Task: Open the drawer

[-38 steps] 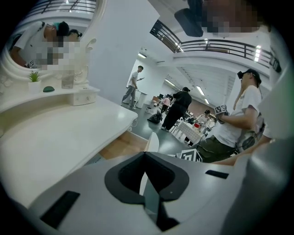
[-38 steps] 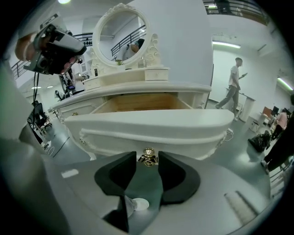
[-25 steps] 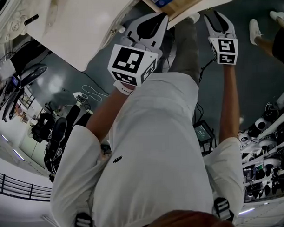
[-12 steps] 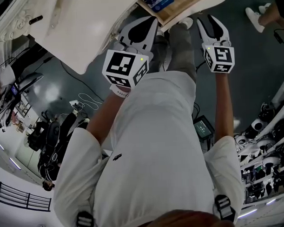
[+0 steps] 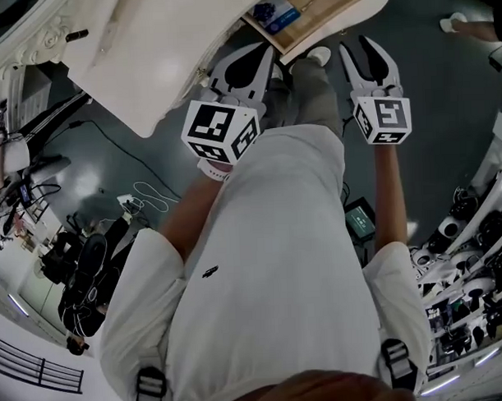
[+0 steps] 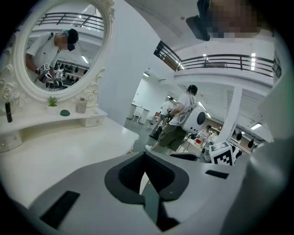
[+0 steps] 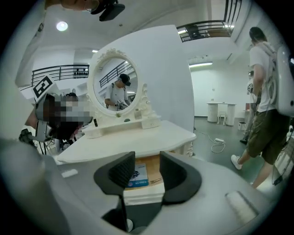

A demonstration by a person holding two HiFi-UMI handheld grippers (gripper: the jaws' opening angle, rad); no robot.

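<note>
The white dressing table's point(image 5: 147, 51) drawer point(image 5: 310, 17) stands pulled out and shows a wooden bottom with a blue booklet point(image 7: 136, 176) in it. In the right gripper view the drawer's white front point(image 7: 142, 195) lies below and beyond the jaws. My right gripper point(image 5: 366, 52) hangs in the air in front of the drawer, open, with nothing between its pads. My left gripper point(image 5: 258, 60) is beside the table's edge, to the left of the drawer, and its jaws are shut on nothing. Neither gripper touches the drawer.
An oval mirror point(image 7: 115, 89) and small items stand on the table's back shelf. A second person point(image 7: 266, 105) stands on the grey floor to the right. A white cable point(image 5: 148, 195) and a small screen device point(image 5: 360, 220) lie on the floor; equipment racks point(image 5: 475, 270) stand at the right.
Both grippers have risen and drawn back from the drawer, the right one more. The drawer stays pulled out, and more of its inside shows in the head view.
</note>
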